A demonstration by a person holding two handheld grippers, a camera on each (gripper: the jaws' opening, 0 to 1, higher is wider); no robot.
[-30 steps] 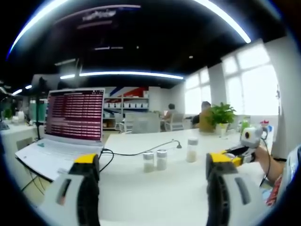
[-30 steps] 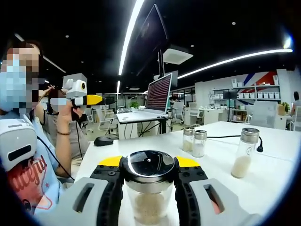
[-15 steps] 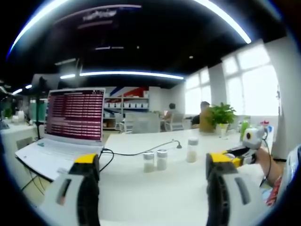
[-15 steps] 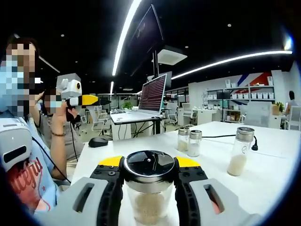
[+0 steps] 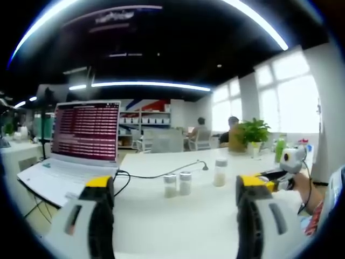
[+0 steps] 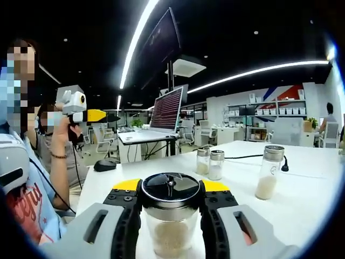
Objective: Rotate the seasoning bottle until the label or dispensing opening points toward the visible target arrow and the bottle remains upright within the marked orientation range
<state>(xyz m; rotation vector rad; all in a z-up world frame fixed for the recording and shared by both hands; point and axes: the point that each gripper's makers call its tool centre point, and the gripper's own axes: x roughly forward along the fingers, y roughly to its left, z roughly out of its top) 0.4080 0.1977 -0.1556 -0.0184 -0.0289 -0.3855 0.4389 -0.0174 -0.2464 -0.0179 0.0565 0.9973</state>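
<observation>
The right gripper (image 6: 170, 216) is clamped around the seasoning bottle (image 6: 170, 213), holding it upright above the white table (image 6: 302, 199), while the left gripper (image 5: 175, 216), raised in the person's hand, hangs with jaws spread wide, near the laptop (image 5: 75, 145) and well back from two small shakers (image 5: 178, 183).

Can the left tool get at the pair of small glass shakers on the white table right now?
Probably yes: the left tool is open, and bare white table lies between it and the pair of small glass shakers.
</observation>
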